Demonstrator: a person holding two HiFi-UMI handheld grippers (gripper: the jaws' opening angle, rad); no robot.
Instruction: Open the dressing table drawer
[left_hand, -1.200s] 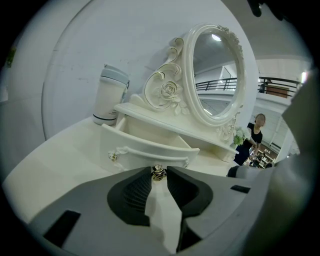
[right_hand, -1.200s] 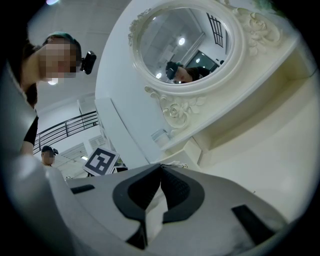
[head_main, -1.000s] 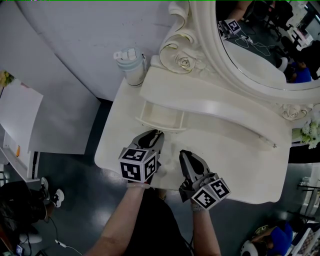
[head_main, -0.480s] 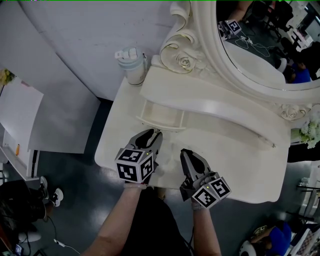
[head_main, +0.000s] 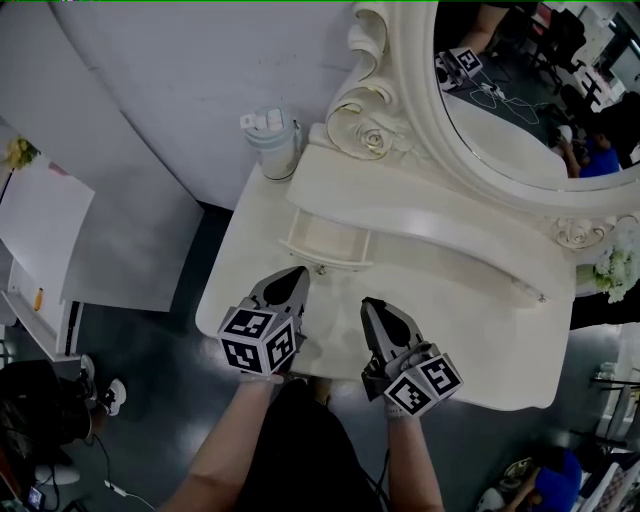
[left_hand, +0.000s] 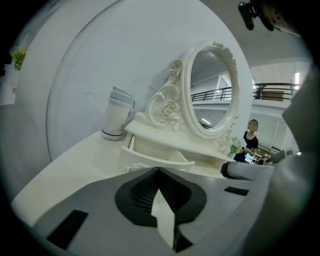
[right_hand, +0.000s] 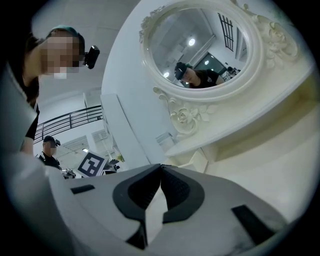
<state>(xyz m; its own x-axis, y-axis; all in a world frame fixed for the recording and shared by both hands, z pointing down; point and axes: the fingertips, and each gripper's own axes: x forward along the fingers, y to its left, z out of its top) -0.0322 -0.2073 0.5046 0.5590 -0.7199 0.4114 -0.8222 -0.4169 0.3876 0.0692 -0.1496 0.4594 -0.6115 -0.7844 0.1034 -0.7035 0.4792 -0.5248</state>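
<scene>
- Forearms come in from the bottom edge of the head view, one gripper in each hand.
- Left gripper: jaws clenched tip to tip with nothing between them, marker cube at the back, pointing at the drawer.
- Right gripper: jaws also clenched and holding nothing. It sits just right of the left one over the table top, off to the drawer's right side.
- Dressing table: cream, with a curved front edge. Both grippers are over its near half.
- Drawer: at the left part of the table under the raised shelf, pulled out with its inside showing. Its front is just beyond the left gripper's tips and is not gripped.
- Cup: lidded and pale, upright at the back left corner. It stands left of the drawer and apart from it, not in its path.
- Carved rose on the scrolled frame sits above the shelf, right of the cup.
- Oval mirror stands upright behind the shelf.
- Flowers are at the table's far right edge.
- White wall is behind the table, and a white board leans off to the left.
- Shoes are on the dark floor at lower left.
- A person stands far off past the mirror.
</scene>
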